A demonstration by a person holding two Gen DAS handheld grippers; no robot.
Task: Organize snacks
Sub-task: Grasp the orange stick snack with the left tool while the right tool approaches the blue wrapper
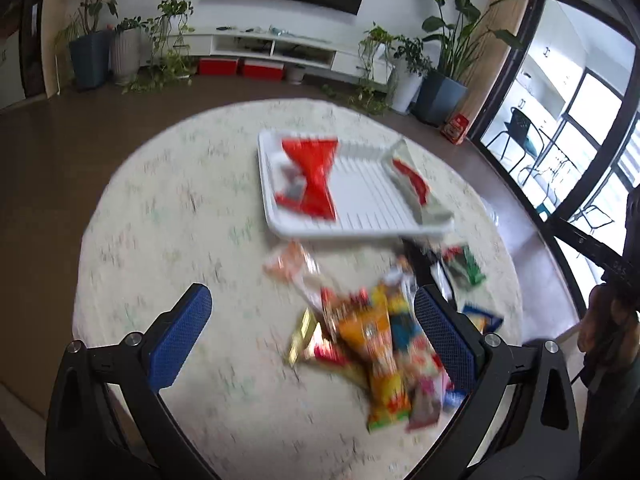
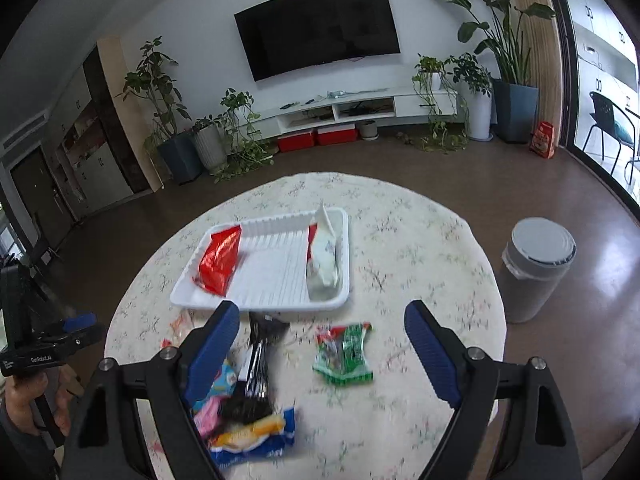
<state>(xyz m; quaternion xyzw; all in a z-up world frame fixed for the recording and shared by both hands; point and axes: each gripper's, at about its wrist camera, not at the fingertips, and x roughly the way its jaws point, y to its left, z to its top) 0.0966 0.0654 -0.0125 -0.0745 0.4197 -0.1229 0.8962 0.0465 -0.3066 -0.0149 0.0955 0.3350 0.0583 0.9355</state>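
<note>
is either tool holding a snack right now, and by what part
Nothing is held. The left tool and right tool are both open and empty above the loose snacks on the table.

tray (image 2: 192, 298) middle bare between red packet (image 2: 218, 262) and white packet (image 2: 326, 258).

We see the tray (image 2: 260, 276) sitting on the round table (image 2: 420, 256), mid-frame in the right wrist view. One packet (image 2: 219, 261) lies in its left end, another (image 2: 326, 256) in its right end. Below the tray, a lone packet (image 2: 344, 354) lies on the table at centre, and a heap of snacks (image 2: 244, 416) sits lower left. A bin (image 2: 534, 268) stands on the floor, right of the table.
</note>
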